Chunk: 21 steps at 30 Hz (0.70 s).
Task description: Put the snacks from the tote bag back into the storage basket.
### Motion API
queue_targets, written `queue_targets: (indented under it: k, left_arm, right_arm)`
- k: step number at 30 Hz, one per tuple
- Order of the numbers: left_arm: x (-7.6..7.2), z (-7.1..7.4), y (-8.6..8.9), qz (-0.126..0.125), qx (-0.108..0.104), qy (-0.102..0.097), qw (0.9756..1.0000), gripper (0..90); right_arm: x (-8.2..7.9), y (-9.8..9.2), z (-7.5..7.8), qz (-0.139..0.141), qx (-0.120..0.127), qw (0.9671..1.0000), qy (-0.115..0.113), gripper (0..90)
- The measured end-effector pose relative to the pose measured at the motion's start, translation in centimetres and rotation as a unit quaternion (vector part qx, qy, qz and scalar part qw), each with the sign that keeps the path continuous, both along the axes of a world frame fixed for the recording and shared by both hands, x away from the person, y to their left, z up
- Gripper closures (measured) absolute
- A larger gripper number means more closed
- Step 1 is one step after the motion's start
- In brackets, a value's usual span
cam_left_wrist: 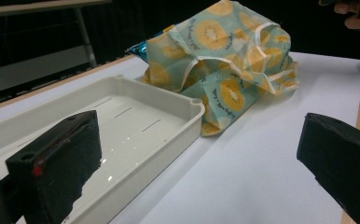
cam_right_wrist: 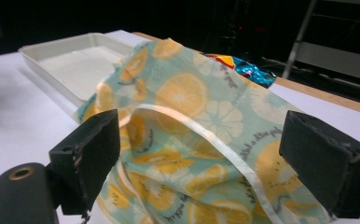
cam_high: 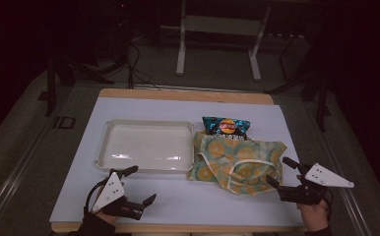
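Lying on the white table point(cam_high: 257, 206): one fruit-print bag point(cam_high: 237, 160) (one snack packet point(cam_high: 226, 127) poking out behind it) and one tray point(cam_high: 146, 145). Two grippers, left gripper point(cam_high: 139, 184) and right gripper point(cam_high: 281, 173), both gape wide, holding nothing.

Table point(cam_high: 139, 206): tray point(cam_high: 146, 125) at left; cloth bag point(cam_high: 237, 160) touching its right side; snack packet point(cam_high: 226, 127) tucked under bag's far edge.

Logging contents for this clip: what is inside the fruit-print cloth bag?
A snack packet pokes out of the fruit-print cloth bag at its far end. The cloth covers the packet's lower part and anything else inside.
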<state>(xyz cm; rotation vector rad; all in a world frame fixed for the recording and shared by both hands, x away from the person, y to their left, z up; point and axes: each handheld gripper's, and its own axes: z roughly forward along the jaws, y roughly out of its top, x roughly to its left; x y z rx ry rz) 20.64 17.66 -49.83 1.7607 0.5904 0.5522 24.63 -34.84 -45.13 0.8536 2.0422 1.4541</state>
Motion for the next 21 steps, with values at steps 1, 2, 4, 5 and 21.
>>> queue_targets:
  k: [1, 2, 4, 5, 21]
  left_arm:
    - [0.0, 0.0, 0.0, 0.001, 0.000, 0.000, 1.0000, 0.3]
    - [0.0, 0.0, 0.0, 0.001, 0.000, 0.000, 1.0000, 0.3]
    - [-0.1, 0.0, 0.0, 0.000, 0.001, 0.000, 1.0000, 0.3]
    - [-0.1, 0.0, 0.0, 0.000, 0.001, 0.000, 1.0000, 0.3]
    - [-0.4, 0.1, -0.6, -0.012, 0.006, -0.002, 0.9999, 0.3]
  right_arm:
    - [0.0, 0.0, 0.1, 0.005, 0.002, 1.0000, 0.002, 11.8]
    - [0.0, -0.1, 0.1, 0.002, 0.000, 1.0000, -0.001, 11.6]
    - [-0.1, 0.0, 0.2, -0.001, 0.001, 1.0000, -0.002, 10.9]
    - [-0.1, 0.0, 0.2, -0.001, 0.001, 1.0000, -0.002, 10.9]
    - [-0.6, 1.5, 0.8, 0.051, -0.023, 0.9985, -0.004, 10.7]
